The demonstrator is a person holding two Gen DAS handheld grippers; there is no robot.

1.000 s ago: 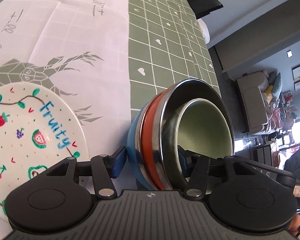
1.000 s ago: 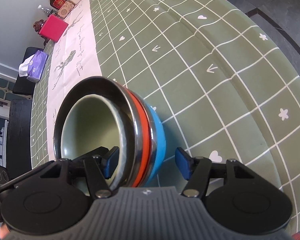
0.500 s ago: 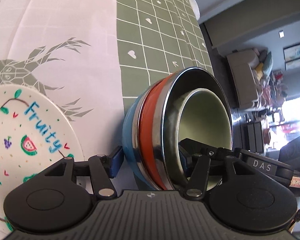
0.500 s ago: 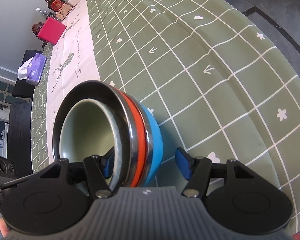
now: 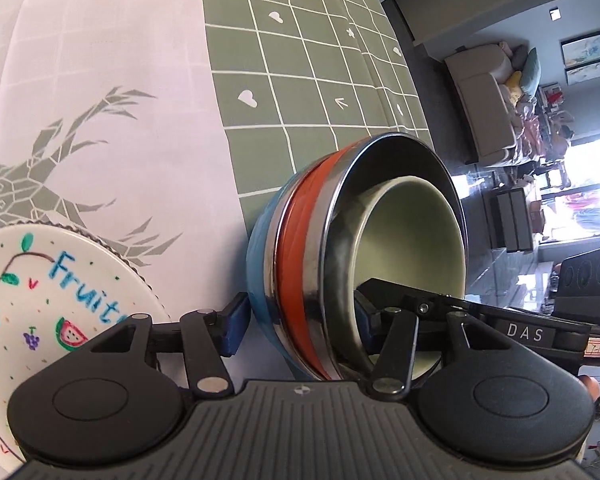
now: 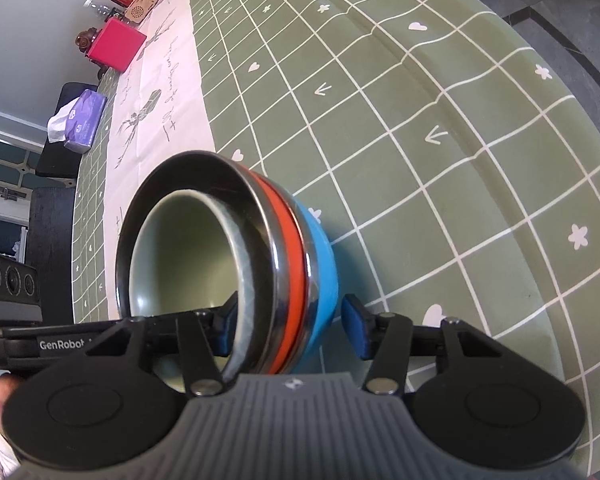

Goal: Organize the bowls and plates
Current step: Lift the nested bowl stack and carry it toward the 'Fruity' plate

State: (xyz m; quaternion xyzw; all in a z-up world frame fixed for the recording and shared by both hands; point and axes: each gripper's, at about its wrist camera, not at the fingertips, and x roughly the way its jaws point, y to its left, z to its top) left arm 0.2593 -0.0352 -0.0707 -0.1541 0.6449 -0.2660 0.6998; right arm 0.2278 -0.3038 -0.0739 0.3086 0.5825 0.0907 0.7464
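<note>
Between fingers of both grippers: nested bowl stack [image 5: 340, 264] [image 6: 236, 280]. Left gripper [image 5: 300, 320] and right gripper [image 6: 288, 324] each part-open, straddling stack rim; firm grip unclear.

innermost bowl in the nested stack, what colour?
Pale green, with a lighter rim. The innermost bowl sits inside the steel-lined bowl; clearest in the left wrist view.

Black left gripper [image 5: 300, 322] and right gripper [image 6: 290, 326] — blue pads, silver screws.
</note>
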